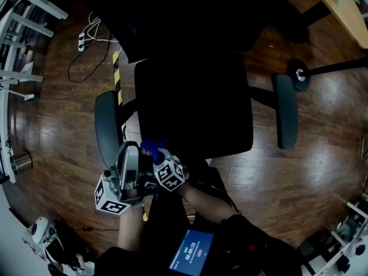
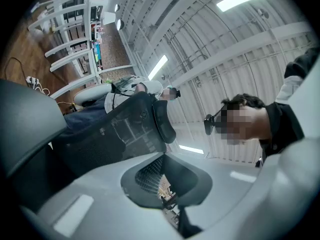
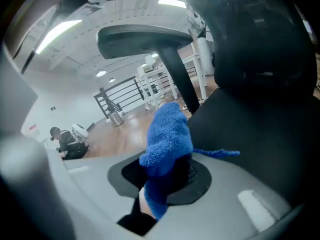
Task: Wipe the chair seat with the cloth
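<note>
Nearest, clamped between the jaws of the right gripper (image 3: 162, 181): the cloth (image 3: 167, 136), bright blue, fluffy and looped like microfibre, bunched into a rounded lump. Stands up out of the jaws, with a thin blue tail poking off to one side. In the head view, shows only as a small blue tuft at the near left corner of the chair seat (image 1: 192, 105), right at its front edge; contact with the seat not clear.

Just to the left, close beside it: the left gripper (image 2: 169, 204), jaws together on nothing, tipped up toward the dark mesh backrest (image 2: 112, 131) and the ceiling.

Next, the seat itself: black, broad, nearly featureless in the dim light. On either side, a grey padded left armrest (image 1: 107, 128) and right armrest (image 1: 286, 118).

Beyond, a glossy wooden floor (image 1: 57, 114), a yellow-and-black striped strip (image 1: 117, 73) running under the chair, and farther off a white power strip (image 1: 81, 41) with a looping cable.
</note>
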The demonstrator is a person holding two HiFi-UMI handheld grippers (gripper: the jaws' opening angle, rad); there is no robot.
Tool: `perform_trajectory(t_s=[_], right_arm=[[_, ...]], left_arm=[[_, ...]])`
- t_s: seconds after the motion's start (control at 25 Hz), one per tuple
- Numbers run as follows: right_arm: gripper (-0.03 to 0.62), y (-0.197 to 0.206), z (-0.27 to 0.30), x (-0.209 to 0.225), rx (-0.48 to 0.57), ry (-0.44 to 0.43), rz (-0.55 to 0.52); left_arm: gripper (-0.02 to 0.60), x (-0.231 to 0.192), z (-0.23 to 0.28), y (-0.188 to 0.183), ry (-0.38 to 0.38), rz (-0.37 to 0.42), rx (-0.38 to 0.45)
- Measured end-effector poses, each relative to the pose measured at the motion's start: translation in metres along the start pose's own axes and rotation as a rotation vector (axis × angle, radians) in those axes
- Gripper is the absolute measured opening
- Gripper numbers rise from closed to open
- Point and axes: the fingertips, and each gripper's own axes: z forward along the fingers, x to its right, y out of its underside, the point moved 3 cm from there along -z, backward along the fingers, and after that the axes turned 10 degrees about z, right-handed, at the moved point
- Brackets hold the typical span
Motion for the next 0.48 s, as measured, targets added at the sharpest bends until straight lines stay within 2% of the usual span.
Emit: perform_trajectory(t_s=[0.12,0.24,0.48], right_arm=[[0.086,0.007,-0.015,0.015,0.002,0.003,0.014],[0.086,0.025,-0.045,0.053,-0.003,0.066,0.035],[0.085,0.060,-0.146,0.156,-0.010,0.308,0.143]], left_arm=[[-0.008,-0.002,-0.001,0.001,0.000,-0.006,-0.002],[-0.008,-0.003,0.002,0.002,0.007,-0.014,0.000],[-0.008,-0.004,0.010,0.007,0.023,-0.029,-0.013]])
